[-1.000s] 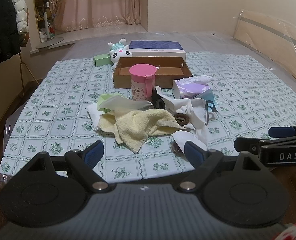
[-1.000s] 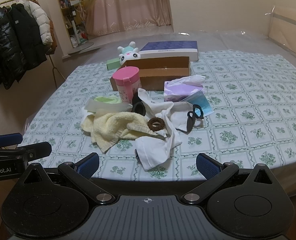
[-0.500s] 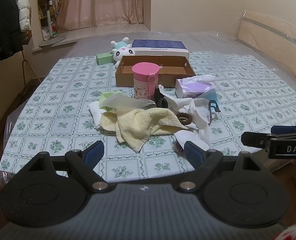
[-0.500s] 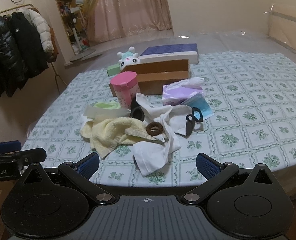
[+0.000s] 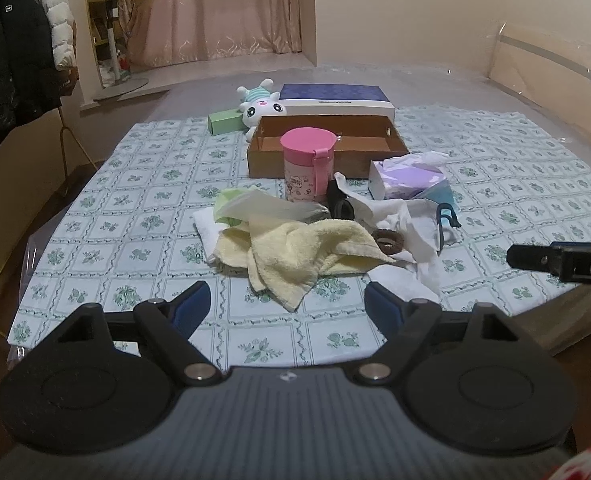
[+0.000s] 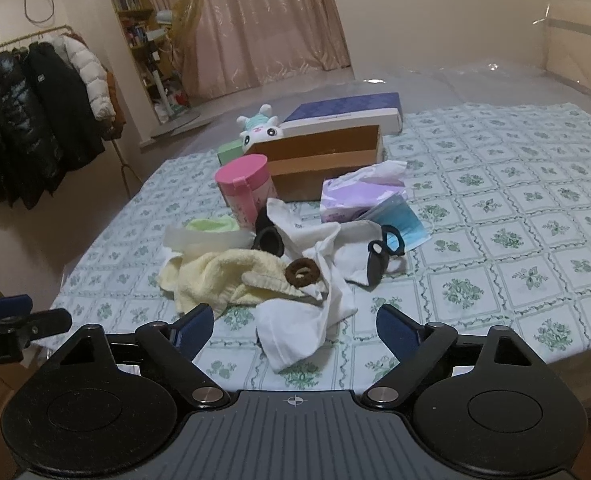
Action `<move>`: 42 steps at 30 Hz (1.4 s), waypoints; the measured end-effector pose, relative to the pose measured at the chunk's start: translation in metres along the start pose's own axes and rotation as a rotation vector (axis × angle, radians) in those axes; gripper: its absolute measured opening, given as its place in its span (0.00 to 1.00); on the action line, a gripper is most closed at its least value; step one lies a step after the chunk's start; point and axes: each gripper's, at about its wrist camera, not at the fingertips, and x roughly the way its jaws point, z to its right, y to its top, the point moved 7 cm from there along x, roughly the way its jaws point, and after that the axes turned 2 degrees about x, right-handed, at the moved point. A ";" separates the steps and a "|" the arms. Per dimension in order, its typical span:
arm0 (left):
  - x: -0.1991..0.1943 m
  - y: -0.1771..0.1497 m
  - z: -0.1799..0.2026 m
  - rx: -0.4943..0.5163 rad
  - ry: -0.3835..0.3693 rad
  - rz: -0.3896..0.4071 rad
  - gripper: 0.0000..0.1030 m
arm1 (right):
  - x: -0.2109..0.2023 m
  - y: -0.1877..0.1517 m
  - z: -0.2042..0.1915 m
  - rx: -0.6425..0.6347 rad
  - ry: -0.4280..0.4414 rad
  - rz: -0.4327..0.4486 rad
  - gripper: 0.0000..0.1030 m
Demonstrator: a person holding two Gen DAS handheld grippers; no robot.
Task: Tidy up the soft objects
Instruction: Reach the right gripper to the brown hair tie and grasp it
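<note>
Hovered short of the yellow towel [image 5: 295, 252], both tools spread wide and empty: left tool [image 5: 285, 308], right tool [image 6: 295, 326]. Heaped before the cardboard box [image 5: 327, 148], awaiting sorting.

yellow towel [image 5: 295, 248]: rough terry cloth. white cloth [image 6: 307, 320]: smooth thin fabric. brown box [image 5: 327, 148]: matt cardboard. pink cup [image 5: 307, 168]: glossy plastic. Tablecloth [image 5: 135, 216]: smooth printed sheet, slight sheen. Left gripper [image 5: 287, 308]: matt black plastic, blue pads, 2 shiny metal pivot pins
</note>
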 end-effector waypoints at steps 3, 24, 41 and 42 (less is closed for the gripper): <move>0.008 0.002 -0.001 -0.004 -0.001 0.006 0.81 | 0.005 0.005 0.004 0.008 0.021 0.007 0.86; 0.104 0.012 -0.031 -0.038 -0.034 -0.023 0.78 | 0.097 0.018 -0.024 -0.095 0.056 -0.086 0.54; 0.175 0.013 -0.057 -0.065 -0.015 -0.074 0.75 | 0.195 0.018 -0.007 -0.158 -0.006 -0.140 0.35; 0.179 0.014 -0.058 -0.065 -0.014 -0.075 0.75 | 0.201 0.017 -0.005 -0.174 -0.014 -0.142 0.35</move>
